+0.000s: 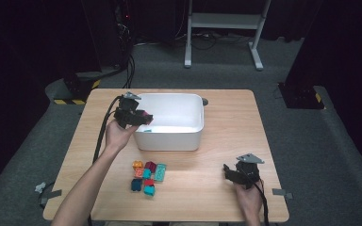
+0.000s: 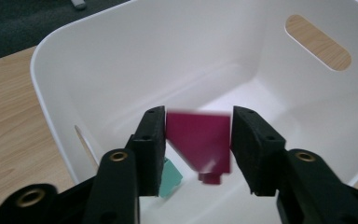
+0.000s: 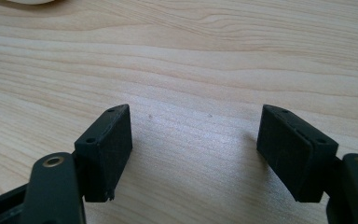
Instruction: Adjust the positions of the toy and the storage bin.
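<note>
- Now left gripper [image 2: 198, 140] is hovering over white plastic bin [image 1: 172, 141] w/ jaws spread; blurred magenta toy block [image 2: 200, 140] is sitting between pads, not pressed.
- Teal block [image 2: 170, 179] is lying in bin.
- Right gripper [image 3: 193, 149] is resting wide open on light wooden bench [image 1: 226, 122].

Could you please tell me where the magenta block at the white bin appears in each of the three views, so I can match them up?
High view: the magenta block sits at the left hand-held gripper, over the bin's left rim.
Left gripper view: centre frame, blurred, between the black jaws above the bin floor.
Right gripper view: not in it; bare wooden table there.
Shared landmark: the white bin, also seen from the left gripper view.
</note>
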The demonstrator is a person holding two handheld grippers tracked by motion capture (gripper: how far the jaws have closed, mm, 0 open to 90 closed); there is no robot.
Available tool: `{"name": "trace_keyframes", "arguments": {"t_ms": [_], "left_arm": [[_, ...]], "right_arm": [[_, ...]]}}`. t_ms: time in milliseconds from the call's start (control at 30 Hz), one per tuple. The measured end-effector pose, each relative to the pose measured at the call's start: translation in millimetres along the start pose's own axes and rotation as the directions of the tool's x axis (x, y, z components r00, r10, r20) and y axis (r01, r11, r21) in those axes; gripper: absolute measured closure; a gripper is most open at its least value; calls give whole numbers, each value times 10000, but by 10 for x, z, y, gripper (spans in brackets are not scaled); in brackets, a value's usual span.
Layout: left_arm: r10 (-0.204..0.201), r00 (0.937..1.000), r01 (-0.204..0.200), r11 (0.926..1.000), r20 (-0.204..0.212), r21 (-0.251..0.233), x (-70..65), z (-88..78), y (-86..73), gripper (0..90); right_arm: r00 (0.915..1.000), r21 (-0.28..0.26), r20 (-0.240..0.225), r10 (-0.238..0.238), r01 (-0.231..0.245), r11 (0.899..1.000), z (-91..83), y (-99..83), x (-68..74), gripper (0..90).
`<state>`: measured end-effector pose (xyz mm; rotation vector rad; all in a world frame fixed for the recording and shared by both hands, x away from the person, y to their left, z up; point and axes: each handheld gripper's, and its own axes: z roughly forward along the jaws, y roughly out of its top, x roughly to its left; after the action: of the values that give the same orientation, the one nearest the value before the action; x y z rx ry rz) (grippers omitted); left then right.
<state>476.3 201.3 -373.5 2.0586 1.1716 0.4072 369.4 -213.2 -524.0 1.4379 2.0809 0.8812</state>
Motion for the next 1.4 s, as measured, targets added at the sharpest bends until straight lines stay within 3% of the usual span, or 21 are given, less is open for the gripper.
{"name": "trace_keyframes", "arguments": {"t_ms": [200,733,1000,1400], "left_arm": [[-165,9999,166,9996,11,-222,26,-68,-66,431],[-101,9999,102,9927,16,-1201,20,-577,-326,397],[-136,9999,132,9905,-24,-1369,3,-743,-506,397],[-276,9996,262,9908,-89,-1331,-20,-814,-774,395]], "right_arm": [[10000,-1,0,-1,1,10000,0,0,0,265],[10000,13,-2,6,-6,10000,-1,1,0,265],[10000,15,-2,2,-2,10000,-1,1,0,265],[10000,4,0,9,-9,10000,0,0,0,264]]}}
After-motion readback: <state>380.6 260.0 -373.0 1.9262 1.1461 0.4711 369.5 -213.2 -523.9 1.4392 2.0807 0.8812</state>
